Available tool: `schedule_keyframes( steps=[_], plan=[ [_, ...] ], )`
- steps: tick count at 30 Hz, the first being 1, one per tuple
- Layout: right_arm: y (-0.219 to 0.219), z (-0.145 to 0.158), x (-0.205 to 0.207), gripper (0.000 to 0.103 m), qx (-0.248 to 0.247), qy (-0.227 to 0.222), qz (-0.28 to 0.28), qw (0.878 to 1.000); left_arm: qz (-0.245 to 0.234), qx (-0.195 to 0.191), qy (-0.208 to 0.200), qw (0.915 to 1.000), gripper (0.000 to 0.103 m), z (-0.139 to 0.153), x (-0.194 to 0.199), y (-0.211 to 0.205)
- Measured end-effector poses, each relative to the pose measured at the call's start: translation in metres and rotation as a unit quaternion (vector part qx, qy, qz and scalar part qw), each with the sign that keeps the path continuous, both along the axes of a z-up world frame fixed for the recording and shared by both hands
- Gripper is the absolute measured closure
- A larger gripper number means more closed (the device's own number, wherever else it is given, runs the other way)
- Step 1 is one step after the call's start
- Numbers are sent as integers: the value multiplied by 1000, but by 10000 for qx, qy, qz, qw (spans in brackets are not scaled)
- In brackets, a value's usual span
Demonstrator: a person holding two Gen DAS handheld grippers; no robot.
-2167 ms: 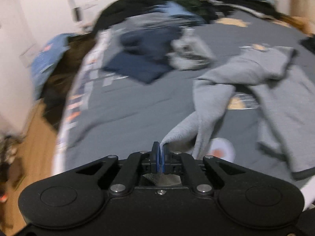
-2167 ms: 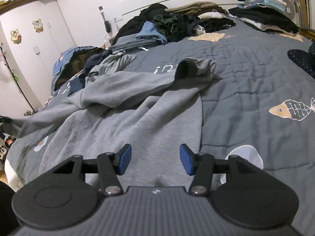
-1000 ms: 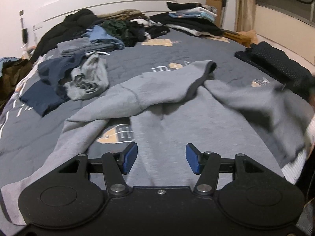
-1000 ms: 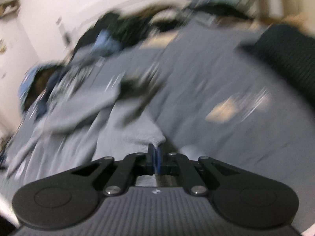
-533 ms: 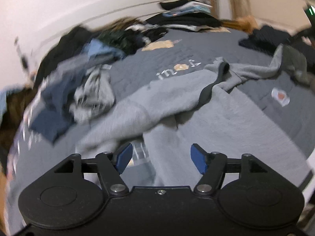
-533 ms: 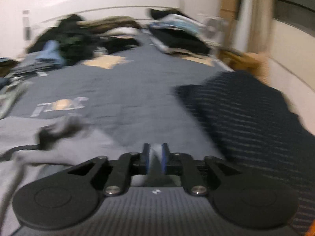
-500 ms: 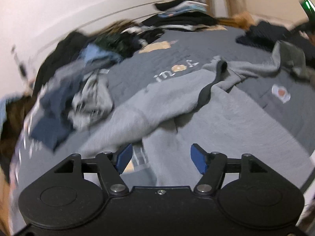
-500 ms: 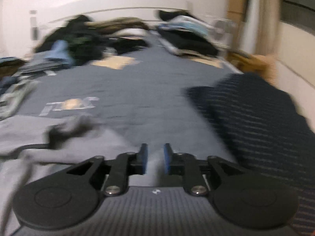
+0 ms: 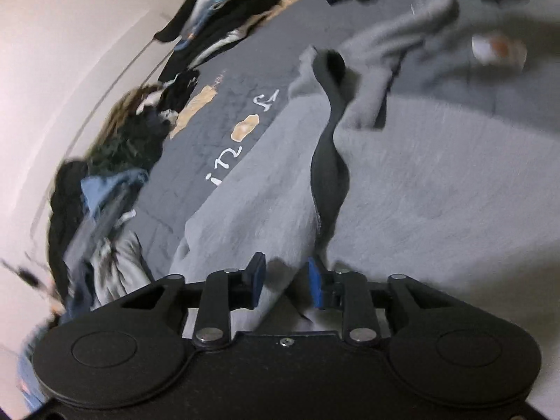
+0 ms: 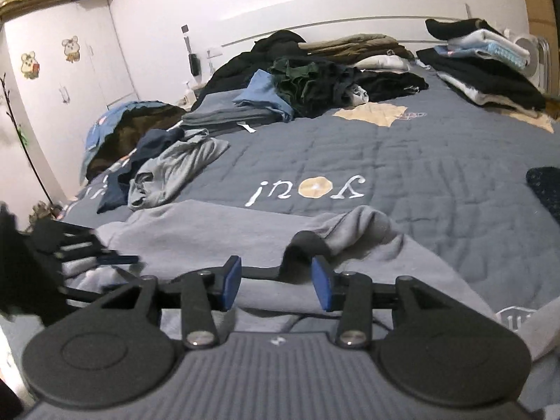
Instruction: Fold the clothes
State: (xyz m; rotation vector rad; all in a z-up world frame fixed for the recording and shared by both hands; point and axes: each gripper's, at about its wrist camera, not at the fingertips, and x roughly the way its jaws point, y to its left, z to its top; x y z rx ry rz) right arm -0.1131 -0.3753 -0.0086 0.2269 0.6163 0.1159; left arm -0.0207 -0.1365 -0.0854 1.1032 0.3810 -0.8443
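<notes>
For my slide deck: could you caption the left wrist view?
Left hand-held gripper, jaws closing around a fold of the grey sweatshirt on the quilted bed.

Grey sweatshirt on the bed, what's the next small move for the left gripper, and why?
Probably finish closing the left gripper on the fold of the grey sweatshirt between its closing jaws: cloth lies there, but the pads don't seem to pinch it yet. The right gripper is opening, gripping nothing.
</notes>
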Motion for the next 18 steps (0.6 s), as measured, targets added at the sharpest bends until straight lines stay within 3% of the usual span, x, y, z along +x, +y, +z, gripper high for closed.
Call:
schedule_keyframes(
  steps=[2, 4, 8, 9, 14, 18],
  plan=[
    [-1, -1, -1, 59, 48, -4, 52, 10000, -165, 204, -213, 9994, 58, -12, 2, -5],
    [-2, -3, -2, 58, 39, -3, 82, 10000, -367, 307, -383, 9981, 57, -20, 2, -8],
    [-10, -6, 0, 57, 78, 7, -95, 9999, -397, 150, -231, 9988, 87, -18, 16, -13],
    [-12, -6, -1, 57, 107, -1, -131, 9999, -380, 85, -213, 9990, 90, -13, 22, -15],
    [-19, -10, 1, 57, 230, -19, -266, 9994, 172, -630, 165, 9977, 95, 42, 87, -25],
    [-22, -13, 4, 57, 249, -8, -352, 9991, 805, -1220, 400, 9884, 97, 82, 160, -38]
  ],
)
